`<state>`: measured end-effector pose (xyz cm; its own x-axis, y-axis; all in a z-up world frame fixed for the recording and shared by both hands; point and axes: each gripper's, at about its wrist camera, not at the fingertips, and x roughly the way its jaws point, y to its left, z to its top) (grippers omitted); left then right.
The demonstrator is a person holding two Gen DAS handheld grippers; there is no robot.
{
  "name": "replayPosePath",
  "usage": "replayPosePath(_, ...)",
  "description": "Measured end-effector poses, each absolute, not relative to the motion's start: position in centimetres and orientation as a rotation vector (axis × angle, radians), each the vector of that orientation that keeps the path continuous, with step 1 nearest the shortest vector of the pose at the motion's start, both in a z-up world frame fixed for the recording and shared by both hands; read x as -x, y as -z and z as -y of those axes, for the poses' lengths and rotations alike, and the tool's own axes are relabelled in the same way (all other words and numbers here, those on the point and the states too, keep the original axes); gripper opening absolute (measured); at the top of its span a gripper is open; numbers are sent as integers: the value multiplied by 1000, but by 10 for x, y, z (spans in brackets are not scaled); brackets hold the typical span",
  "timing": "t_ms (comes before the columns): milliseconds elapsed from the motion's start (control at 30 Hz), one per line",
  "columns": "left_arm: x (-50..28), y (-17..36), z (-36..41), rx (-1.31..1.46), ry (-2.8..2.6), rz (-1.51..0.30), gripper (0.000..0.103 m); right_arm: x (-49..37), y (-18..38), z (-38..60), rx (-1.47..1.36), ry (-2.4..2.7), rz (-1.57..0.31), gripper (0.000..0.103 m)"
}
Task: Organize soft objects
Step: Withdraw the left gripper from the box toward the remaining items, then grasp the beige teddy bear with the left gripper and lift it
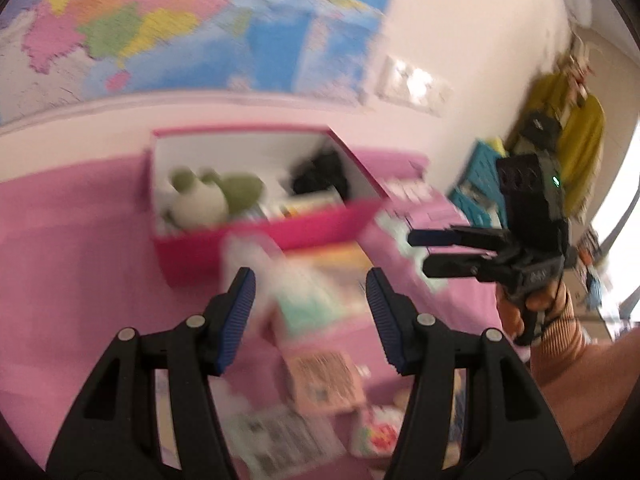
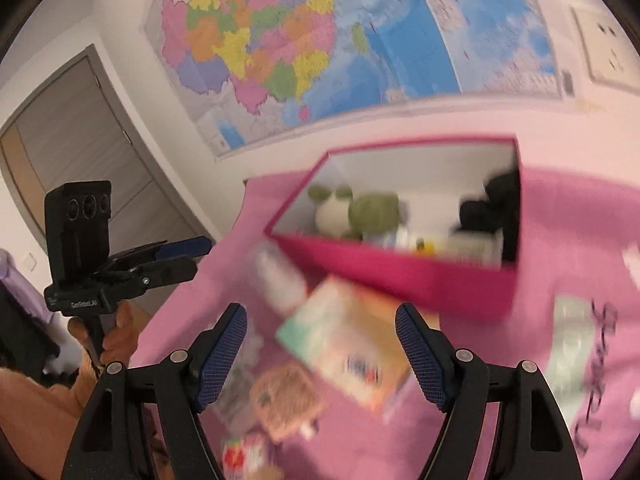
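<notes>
An open pink box (image 1: 280,230) (image 2: 400,272) stands on the pink bed cover. Inside it lie a green and white plush frog (image 1: 208,196) (image 2: 352,212) and a black soft thing (image 1: 320,174) (image 2: 492,208). My left gripper (image 1: 310,300) is open and empty above blurred flat packs (image 1: 320,376) in front of the box. My right gripper (image 2: 320,336) is open and empty above a white and orange pack (image 2: 348,344). The right gripper also shows at the right of the left wrist view (image 1: 420,252). The left gripper shows at the left of the right wrist view (image 2: 196,256).
A white bottle-like thing (image 2: 280,280) lies by the box's near corner. A round tan item (image 2: 288,404) and small colourful packs (image 2: 240,452) lie near the front. A large map (image 2: 320,40) covers the wall. A grey door (image 2: 80,152) is at the left.
</notes>
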<state>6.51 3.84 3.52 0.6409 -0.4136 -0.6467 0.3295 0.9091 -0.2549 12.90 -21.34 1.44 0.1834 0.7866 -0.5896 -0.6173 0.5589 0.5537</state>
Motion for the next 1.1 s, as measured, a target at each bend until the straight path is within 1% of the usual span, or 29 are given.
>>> replayPosePath(233,-38,9,6,110,586,-925,59,-87,41,255,-241,-938,-1169,78)
replayPosePath(367,-27,22,25,117,674,-991,59,-71,60,276,-276,-902,-1242,78)
replayPosePath(767,-12,47,54,122,766,-1139,59,-40,73,283,-363,-983,-1321,78)
replayPosePath(833,-13,50,55,129,766,-1158,57,-36,75,283,-390,-1004,-1323,76)
replayPosePath(867,-14,53,57,134,762,-1171,54,-35,76,281,-389,-1004,-1323,72)
replayPosePath(900,-15,54,57,135,756,-1178,49,-34,76,279,-386,-1007,-1324,66)
replayPosePath(933,-17,56,59,138,748,-1187,45,-34,77,278,-391,-1015,-1326,61)
replayPosePath(1000,-20,56,58,148,737,-1188,41,-33,79,278,-408,-1015,-1326,51)
replayPosePath(1033,-22,56,58,151,734,-1186,41,-34,81,277,-415,-1013,-1320,47)
replayPosePath(1067,-22,56,56,155,730,-1183,41,-35,81,281,-425,-1009,-1314,37)
replayPosePath(1100,-24,55,55,161,725,-1177,39,-36,81,284,-428,-1001,-1308,23)
